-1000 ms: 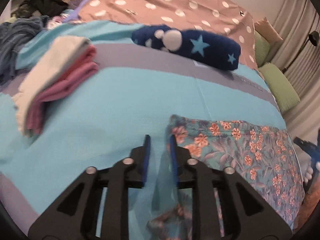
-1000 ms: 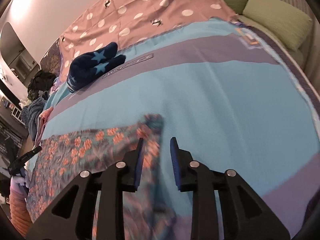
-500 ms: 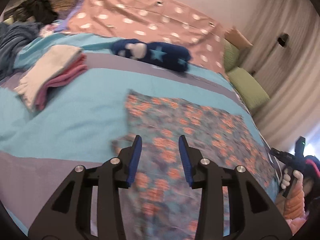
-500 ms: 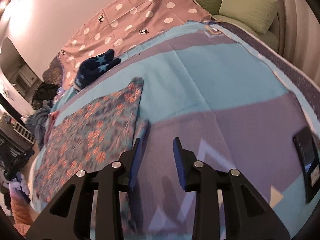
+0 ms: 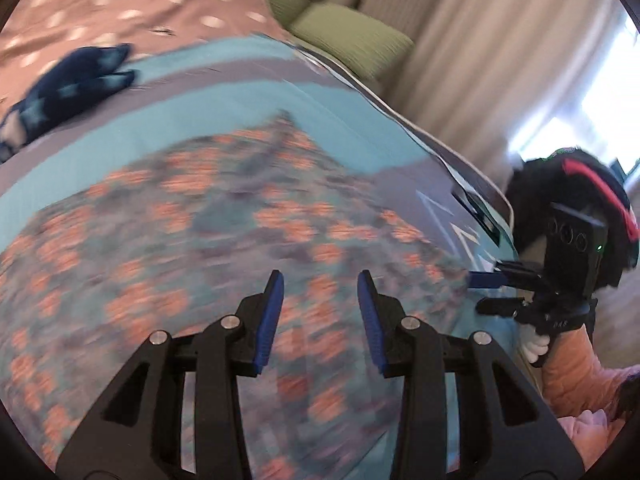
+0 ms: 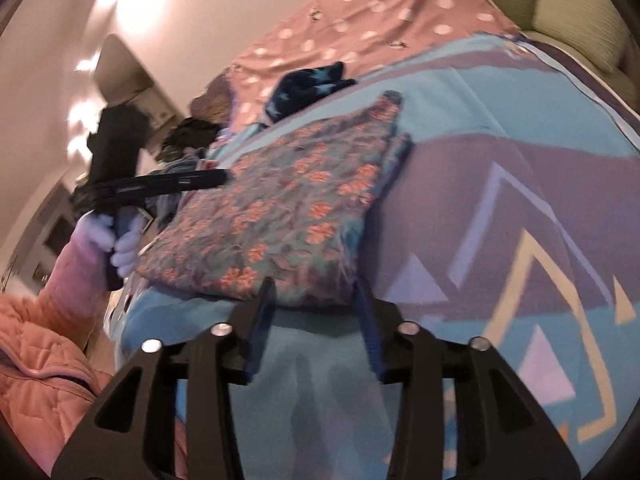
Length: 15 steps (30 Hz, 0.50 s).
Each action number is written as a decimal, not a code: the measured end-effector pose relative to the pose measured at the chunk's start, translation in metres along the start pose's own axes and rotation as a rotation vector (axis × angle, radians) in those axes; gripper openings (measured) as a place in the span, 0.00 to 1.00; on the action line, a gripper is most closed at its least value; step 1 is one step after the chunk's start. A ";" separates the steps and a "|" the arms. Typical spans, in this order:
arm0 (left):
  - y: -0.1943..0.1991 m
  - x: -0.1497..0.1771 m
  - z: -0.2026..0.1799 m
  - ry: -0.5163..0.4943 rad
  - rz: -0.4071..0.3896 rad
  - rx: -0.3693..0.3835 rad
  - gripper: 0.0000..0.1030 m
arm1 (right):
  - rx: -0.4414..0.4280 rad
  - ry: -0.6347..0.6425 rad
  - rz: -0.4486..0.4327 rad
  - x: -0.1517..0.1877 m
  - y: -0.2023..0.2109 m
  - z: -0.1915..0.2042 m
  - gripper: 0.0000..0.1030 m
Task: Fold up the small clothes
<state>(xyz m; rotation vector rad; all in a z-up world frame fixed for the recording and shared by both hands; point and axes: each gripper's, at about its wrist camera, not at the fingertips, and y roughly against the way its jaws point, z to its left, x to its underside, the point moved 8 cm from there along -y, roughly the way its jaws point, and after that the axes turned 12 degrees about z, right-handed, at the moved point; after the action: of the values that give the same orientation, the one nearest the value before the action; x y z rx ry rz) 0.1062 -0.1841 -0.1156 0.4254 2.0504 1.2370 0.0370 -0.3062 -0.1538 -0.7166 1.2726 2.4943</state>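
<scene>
Both claws have let go and drawn back: our left claw (image 5: 320, 286) and right claw (image 6: 316, 292) gape empty, leaving the floral garment (image 6: 288, 204) flat on the bed (image 6: 500, 152) for folding.

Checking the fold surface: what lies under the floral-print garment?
The floral-print garment rests flat on the turquoise and purple blanket. Blanket shows all around it; whatever is directly beneath the cloth is covered. Both grippers are open, holding nothing.
</scene>
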 end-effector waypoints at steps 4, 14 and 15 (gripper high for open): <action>-0.034 -0.010 -0.027 -0.031 0.067 -0.007 0.37 | -0.129 0.052 0.056 -0.014 -0.011 0.004 0.44; -0.054 -0.002 -0.011 0.045 0.118 -0.055 0.37 | -0.115 0.212 0.131 -0.033 -0.011 0.014 0.44; -0.055 -0.003 -0.011 0.047 0.117 -0.059 0.37 | -0.094 0.218 0.152 -0.035 -0.016 0.010 0.44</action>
<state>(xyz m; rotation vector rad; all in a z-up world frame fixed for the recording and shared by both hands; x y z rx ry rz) 0.1044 -0.2193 -0.1586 0.4994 2.0475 1.3854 0.0704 -0.2888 -0.1413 -0.9717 1.3340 2.6729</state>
